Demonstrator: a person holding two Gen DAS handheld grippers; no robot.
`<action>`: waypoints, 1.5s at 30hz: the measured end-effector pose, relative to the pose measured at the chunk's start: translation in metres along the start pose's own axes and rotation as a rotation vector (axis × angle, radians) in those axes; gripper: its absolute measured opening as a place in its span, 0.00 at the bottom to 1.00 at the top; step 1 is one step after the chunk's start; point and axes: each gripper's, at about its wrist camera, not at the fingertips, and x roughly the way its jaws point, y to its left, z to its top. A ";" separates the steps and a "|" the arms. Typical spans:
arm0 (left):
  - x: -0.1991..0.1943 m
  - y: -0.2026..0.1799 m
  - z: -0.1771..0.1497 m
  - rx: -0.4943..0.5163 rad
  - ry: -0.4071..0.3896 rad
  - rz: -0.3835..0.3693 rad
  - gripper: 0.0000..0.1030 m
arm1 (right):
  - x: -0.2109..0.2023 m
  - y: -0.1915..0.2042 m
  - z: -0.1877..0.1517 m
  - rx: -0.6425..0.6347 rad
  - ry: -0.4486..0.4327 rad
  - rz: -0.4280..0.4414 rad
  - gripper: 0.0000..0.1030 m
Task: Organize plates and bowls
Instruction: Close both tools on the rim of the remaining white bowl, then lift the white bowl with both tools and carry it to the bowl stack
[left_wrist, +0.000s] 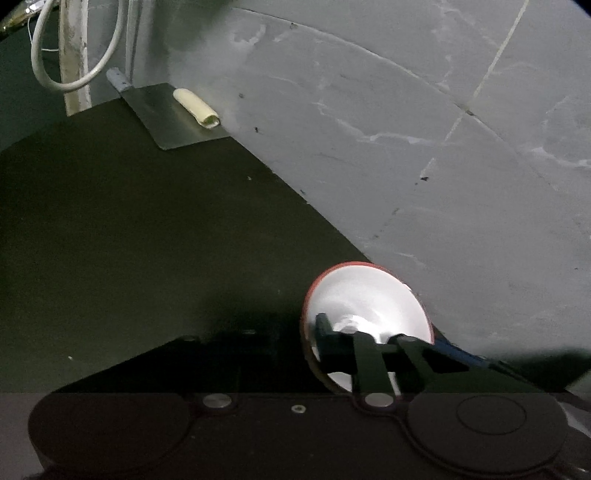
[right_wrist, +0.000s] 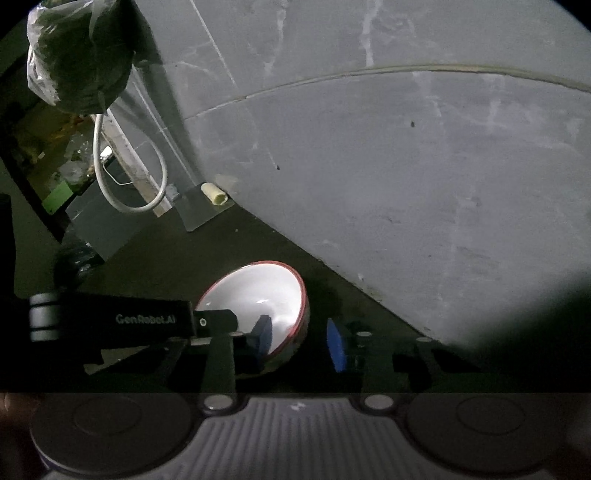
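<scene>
A white bowl with a red rim (left_wrist: 369, 295) (right_wrist: 258, 291) sits tilted on the dark counter, close to the grey wall. My left gripper (left_wrist: 312, 332) is shut on its left rim, one finger inside the bowl and the other outside in shadow. In the right wrist view the left gripper (right_wrist: 216, 320) reaches in from the left onto the rim. My right gripper (right_wrist: 300, 341) is shut on the bowl's opposite wall, with one blue pad inside and the other against the dark outside. In the left wrist view, the right gripper's blue pad (left_wrist: 458, 356) shows at the bowl's right side.
The grey marble wall (left_wrist: 406, 147) runs diagonally behind the bowl. The dark counter (left_wrist: 147, 240) stretches to the left. In the far corner a cream tube (left_wrist: 197, 109) lies on a metal plate (left_wrist: 162, 122) beside a looped white cable (left_wrist: 74, 85). A bagged dark bundle (right_wrist: 77, 55) hangs above.
</scene>
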 end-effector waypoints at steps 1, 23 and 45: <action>0.000 0.000 0.000 -0.001 -0.001 -0.006 0.13 | 0.000 0.000 0.000 0.001 0.002 0.004 0.31; -0.108 -0.007 -0.023 -0.007 -0.214 -0.014 0.09 | -0.065 0.041 0.008 -0.132 -0.083 0.118 0.23; -0.260 0.006 -0.134 -0.084 -0.334 0.070 0.08 | -0.186 0.122 -0.053 -0.305 -0.075 0.242 0.21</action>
